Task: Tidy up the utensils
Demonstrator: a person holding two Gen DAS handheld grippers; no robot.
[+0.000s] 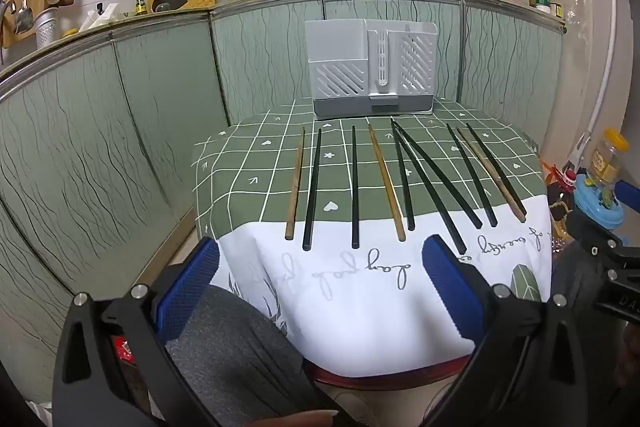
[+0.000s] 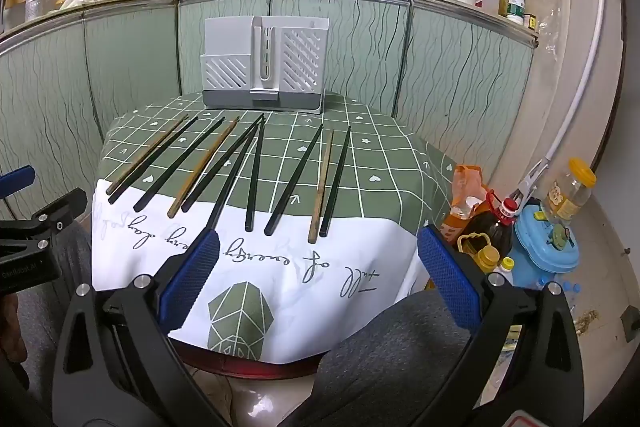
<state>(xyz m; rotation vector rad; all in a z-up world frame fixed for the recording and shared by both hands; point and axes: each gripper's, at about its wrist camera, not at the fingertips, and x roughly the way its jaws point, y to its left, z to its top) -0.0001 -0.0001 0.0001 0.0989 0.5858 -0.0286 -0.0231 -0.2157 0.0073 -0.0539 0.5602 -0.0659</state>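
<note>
Several chopsticks lie side by side on a small table with a green checked cloth (image 1: 256, 163) (image 2: 384, 163). Most are black, such as one (image 1: 355, 187) (image 2: 254, 175); three are wooden, such as one (image 1: 386, 183) (image 2: 204, 167). Behind them at the table's far edge stands a white and grey slotted utensil holder (image 1: 370, 67) (image 2: 264, 67), with nothing showing above its rim. My left gripper (image 1: 320, 259) hovers open in front of the table's near edge, nothing between its blue pads (image 1: 192, 279). My right gripper (image 2: 318, 251) is likewise open and holds nothing, short of the chopsticks' near ends.
Green patterned cabinet panels (image 1: 120, 115) wall the table in on the left and behind. Oil bottles (image 2: 480, 223), a yellow-capped jar (image 2: 570, 195) and a blue container (image 2: 544, 243) crowd the floor at the right. A person's grey-clad knees (image 1: 236, 347) (image 2: 392, 347) sit below both grippers.
</note>
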